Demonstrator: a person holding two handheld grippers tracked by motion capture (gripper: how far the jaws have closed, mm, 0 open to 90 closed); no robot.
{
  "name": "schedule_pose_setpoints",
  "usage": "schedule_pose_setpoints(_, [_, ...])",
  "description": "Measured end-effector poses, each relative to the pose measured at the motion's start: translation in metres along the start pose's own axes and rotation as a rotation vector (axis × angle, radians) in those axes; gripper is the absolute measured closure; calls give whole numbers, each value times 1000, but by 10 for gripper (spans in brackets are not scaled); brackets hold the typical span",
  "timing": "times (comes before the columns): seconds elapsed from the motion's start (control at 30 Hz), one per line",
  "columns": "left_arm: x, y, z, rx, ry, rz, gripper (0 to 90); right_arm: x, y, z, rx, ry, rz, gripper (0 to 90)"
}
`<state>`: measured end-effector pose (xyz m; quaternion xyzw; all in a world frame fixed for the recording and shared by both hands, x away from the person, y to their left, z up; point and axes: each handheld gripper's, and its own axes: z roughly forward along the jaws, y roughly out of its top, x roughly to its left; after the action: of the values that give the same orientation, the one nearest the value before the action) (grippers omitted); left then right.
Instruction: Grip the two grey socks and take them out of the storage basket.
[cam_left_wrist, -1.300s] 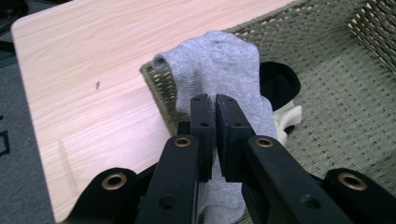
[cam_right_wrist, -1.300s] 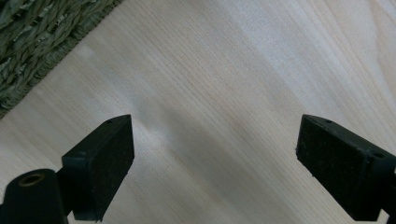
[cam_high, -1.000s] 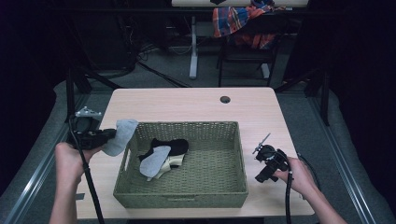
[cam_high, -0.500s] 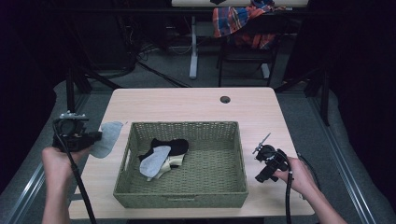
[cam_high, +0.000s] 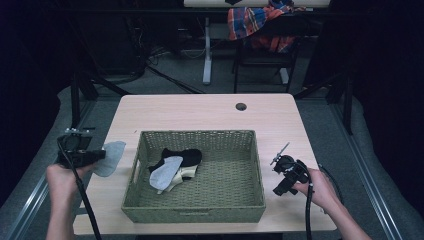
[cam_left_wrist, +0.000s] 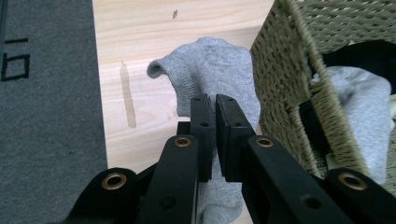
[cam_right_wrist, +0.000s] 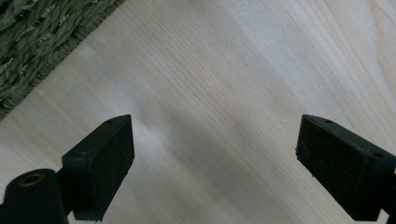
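Grey sock (cam_left_wrist: 219, 79) pinched between jaws of left tool (cam_left_wrist: 215, 105), draped over table (cam_left_wrist: 140, 28) just beside wicker basket (cam_left_wrist: 289, 79).

Ahead of me a woven basket (cam_high: 252, 165) is sitting on the light wooden table (cam_high: 200, 112), holding a black sock (cam_high: 182, 155), a second grey sock (cam_high: 165, 173) and something cream-coloured (cam_high: 184, 173). Beyond the table's round cable hole (cam_high: 241, 106), a plaid cloth (cam_high: 255, 22) is hanging over a chair.
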<state>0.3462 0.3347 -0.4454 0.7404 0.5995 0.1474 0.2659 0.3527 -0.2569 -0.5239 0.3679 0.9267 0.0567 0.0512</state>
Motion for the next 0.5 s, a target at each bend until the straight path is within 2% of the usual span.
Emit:
schedule_pose_setpoints(0.33, [2,-6,23,64,-12,-3,867,0,0,0,1,1,1,111])
schedule_pose_setpoints(0.5, [0,-8,36,105,-15,9,867,0,0,0,1,1,1,111])
